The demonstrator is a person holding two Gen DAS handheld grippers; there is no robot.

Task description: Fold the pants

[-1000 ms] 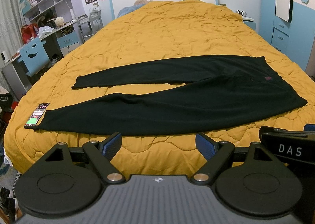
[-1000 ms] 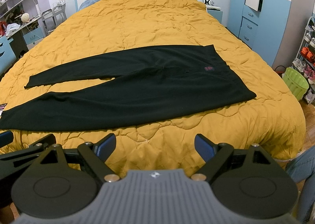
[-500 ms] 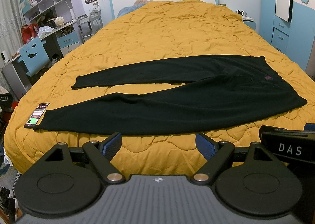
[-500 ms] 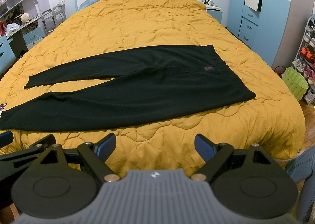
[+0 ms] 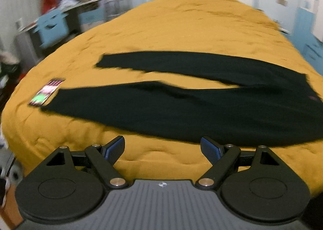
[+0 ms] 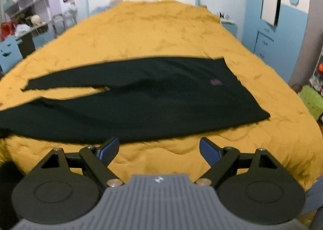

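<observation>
The pair of long black fabric pants (image 5: 201,108) lies flat and unfolded across the mustard-yellow quilted bed cover (image 5: 191,28), legs spread in a narrow V toward nine o'clock and waistband toward three o'clock. Folding looks not yet begun; this reads as the approach. The left gripper (image 5: 162,147) and the right gripper (image 6: 158,147) both hang over the near edge of the bed with their blue-padded fingers (image 6: 209,150) released wide, grasping nothing and apart from the cloth. The next move probably calls for pinching the near leg's edge at two places and carrying it toward twelve o'clock onto the far leg. A smartphone with a lit screen (image 5: 46,92) lies just beside the near cuff. Both views are blurred; the waistband is cut off in the left view, the near cuff in the right.
</observation>
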